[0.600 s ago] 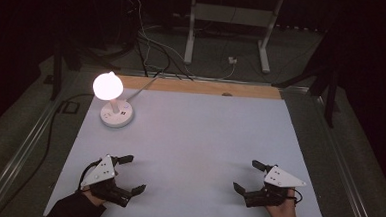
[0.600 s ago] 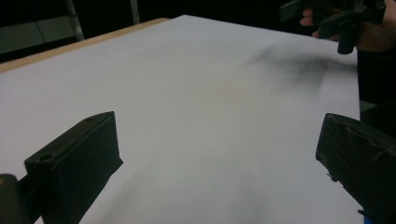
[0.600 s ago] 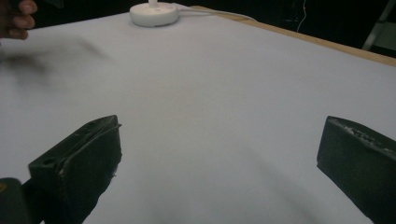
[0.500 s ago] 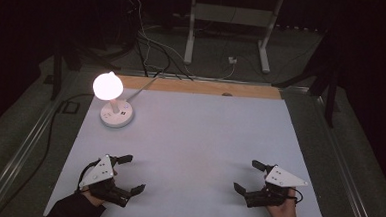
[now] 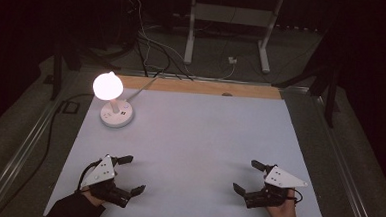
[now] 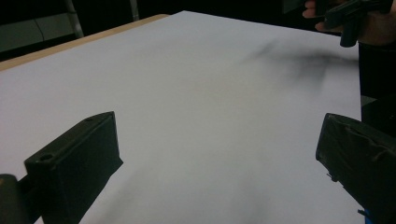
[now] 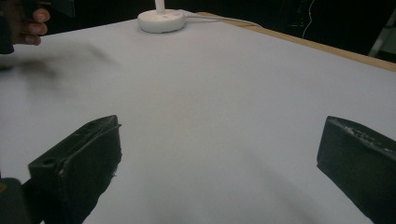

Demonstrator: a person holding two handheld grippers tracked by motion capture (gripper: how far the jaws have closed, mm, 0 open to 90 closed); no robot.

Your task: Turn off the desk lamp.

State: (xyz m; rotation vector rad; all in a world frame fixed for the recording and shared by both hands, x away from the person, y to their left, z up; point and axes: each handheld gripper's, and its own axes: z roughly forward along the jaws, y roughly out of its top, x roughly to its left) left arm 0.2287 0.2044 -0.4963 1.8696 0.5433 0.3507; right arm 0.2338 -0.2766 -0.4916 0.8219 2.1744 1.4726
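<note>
Near the worktop's (image 5: 194, 138) front edge, left gripper (image 5: 130, 174) and right gripper (image 5: 247, 176) rest with fingers spread, empty; lit lamp (image 5: 115, 102) far-left, left gripper nearer.

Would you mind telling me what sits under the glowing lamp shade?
A short white stem on a round white lamp base, standing on the white table sheet. The glowing white lamp shade hides the stem's top.

Dim room; glowing lamp (image 5: 107, 85) lights the white table (image 5: 194, 138).
</note>
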